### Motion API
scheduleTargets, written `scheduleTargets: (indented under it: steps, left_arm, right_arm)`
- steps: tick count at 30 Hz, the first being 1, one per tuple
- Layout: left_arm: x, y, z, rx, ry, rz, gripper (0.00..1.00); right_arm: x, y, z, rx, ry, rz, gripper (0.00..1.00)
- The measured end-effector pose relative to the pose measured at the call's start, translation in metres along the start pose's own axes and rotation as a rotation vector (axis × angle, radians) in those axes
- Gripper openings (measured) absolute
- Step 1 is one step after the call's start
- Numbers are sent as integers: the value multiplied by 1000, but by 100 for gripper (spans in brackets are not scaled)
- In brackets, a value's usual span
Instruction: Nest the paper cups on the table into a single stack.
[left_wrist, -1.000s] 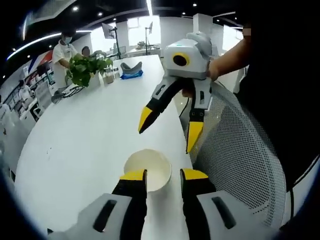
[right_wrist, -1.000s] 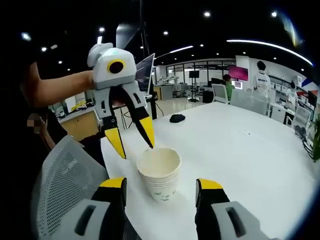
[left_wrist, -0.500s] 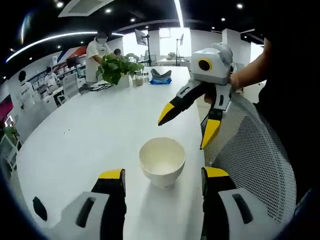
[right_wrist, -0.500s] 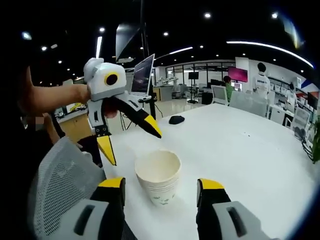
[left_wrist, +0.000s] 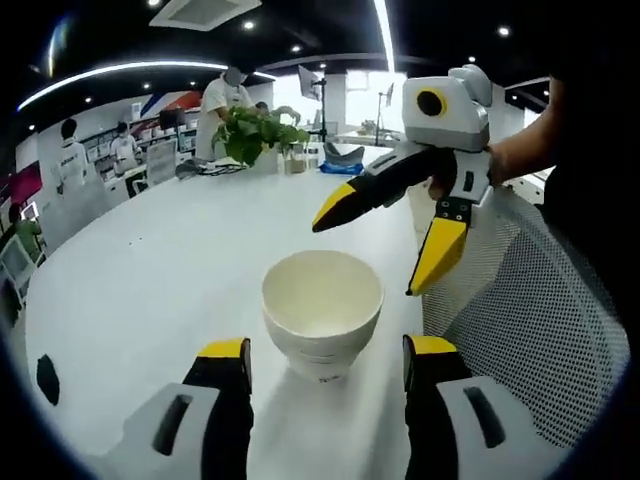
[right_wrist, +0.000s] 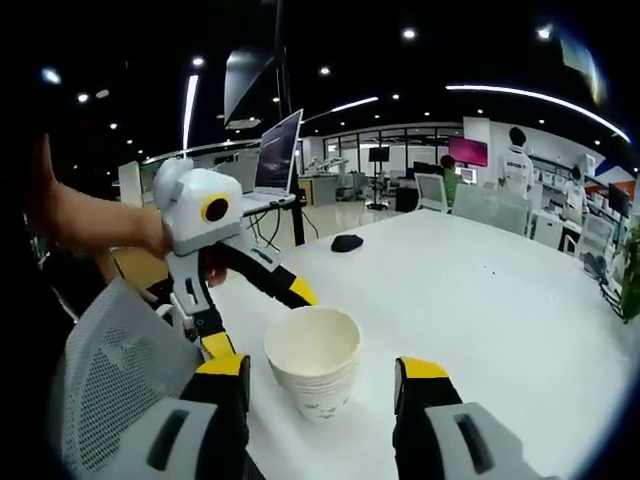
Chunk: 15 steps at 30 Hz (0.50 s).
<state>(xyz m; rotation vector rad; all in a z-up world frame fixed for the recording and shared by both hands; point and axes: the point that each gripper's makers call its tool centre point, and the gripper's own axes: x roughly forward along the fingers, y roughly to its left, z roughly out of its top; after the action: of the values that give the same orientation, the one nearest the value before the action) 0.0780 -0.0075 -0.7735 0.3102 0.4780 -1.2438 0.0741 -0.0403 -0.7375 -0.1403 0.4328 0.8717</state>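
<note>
A nested stack of white paper cups (left_wrist: 322, 312) stands upright on the white table (left_wrist: 150, 280), near its edge. The left gripper (left_wrist: 327, 350) is open, its yellow-tipped jaws spread wide on either side of the stack's base without touching it. In the left gripper view the right gripper (left_wrist: 367, 258) hangs open just beyond and above the stack. In the right gripper view the cup stack (right_wrist: 313, 365) sits between the wide-open jaws of the right gripper (right_wrist: 322, 367). The left gripper (right_wrist: 258, 320) shows there low at the stack's left, with one finger close to the rim.
A grey mesh chair back (left_wrist: 520, 330) stands against the table edge beside the cups. A potted plant (left_wrist: 255, 135) and standing people are at the table's far end. A small black object (right_wrist: 347, 240) lies on the table (right_wrist: 480, 300), and a laptop (right_wrist: 278, 152) stands behind it.
The left gripper's jaws have spread wider. It has sunk from above the cup rim to the stack's side. The right gripper has hardly moved.
</note>
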Motion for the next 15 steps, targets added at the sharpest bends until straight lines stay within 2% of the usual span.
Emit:
scheduleTargets:
  steps: [4, 15]
  left_arm:
    - [7, 5, -4, 3, -4, 19, 54]
    - [23, 2, -7, 6, -31, 5, 53]
  right_arm:
    - [5, 0, 1, 8, -11, -16, 57]
    - [22, 3, -1, -11, -6, -34, 56]
